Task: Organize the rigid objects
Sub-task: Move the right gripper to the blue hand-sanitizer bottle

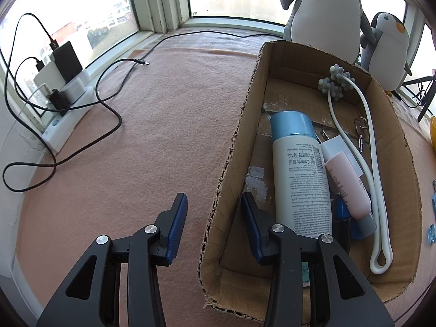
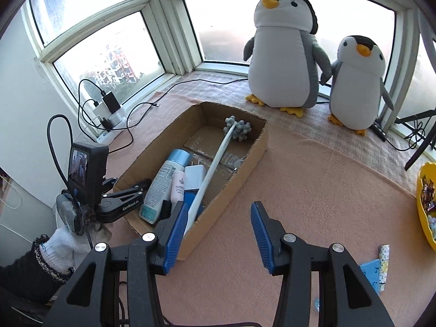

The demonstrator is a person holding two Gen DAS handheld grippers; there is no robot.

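Beside cardboard box (image 2: pixel 253 150) | right hand-held gripper (image 2: pixel 217 207) open, empty | left hand-held gripper (image 1: pixel 213 199) agape astride box wall | plush penguins (image 2: pixel 283 62) behind

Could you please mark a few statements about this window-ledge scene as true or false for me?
1. Two penguin plush toys, a large penguin and a small penguin, stand by the window. True.
2. The white bottle with the blue cap stands upright in the cardboard box. False: it lies on its side.
3. The right gripper has nothing between its fingers. True.
4. The yellow bowl is inside the box. False: it sits on the pink cloth, apart from the box.
5. Both fingers of the left gripper are inside the box. False: they straddle its wall, one inside and one outside.
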